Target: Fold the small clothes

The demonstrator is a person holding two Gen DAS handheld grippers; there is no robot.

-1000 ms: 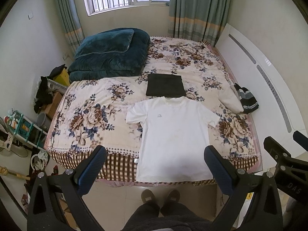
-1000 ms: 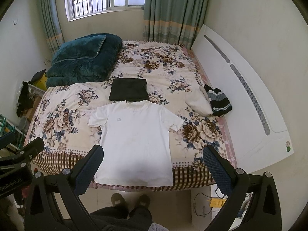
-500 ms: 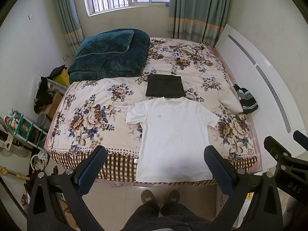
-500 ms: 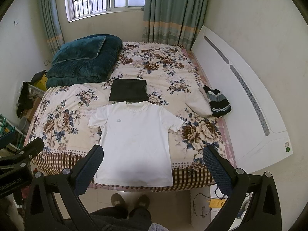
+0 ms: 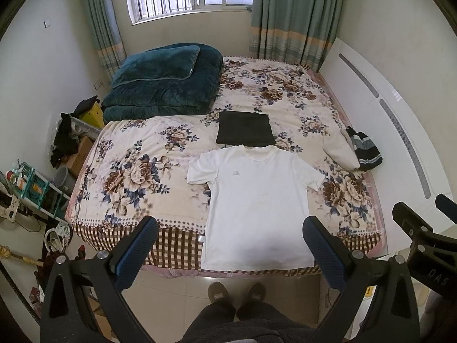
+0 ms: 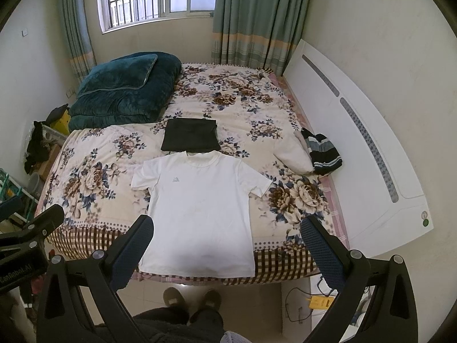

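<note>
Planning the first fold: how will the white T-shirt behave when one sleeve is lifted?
The white T-shirt lies flat and thin, so it will probably drape limply. Its hem overhangs the bed edge, so it may slide toward the floor. It looks light.

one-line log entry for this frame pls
phase: pre-grasp | left gripper: open, empty | right gripper: open, empty | white T-shirt: flat, unfolded, hem at bed edge | folded dark garment: beyond collar

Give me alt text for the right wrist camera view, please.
A white T-shirt lies spread flat, unfolded, on a floral bedspread, with a folded dark garment just beyond its collar. The open right claw hovers above the bed's near edge, holding nothing.
</note>
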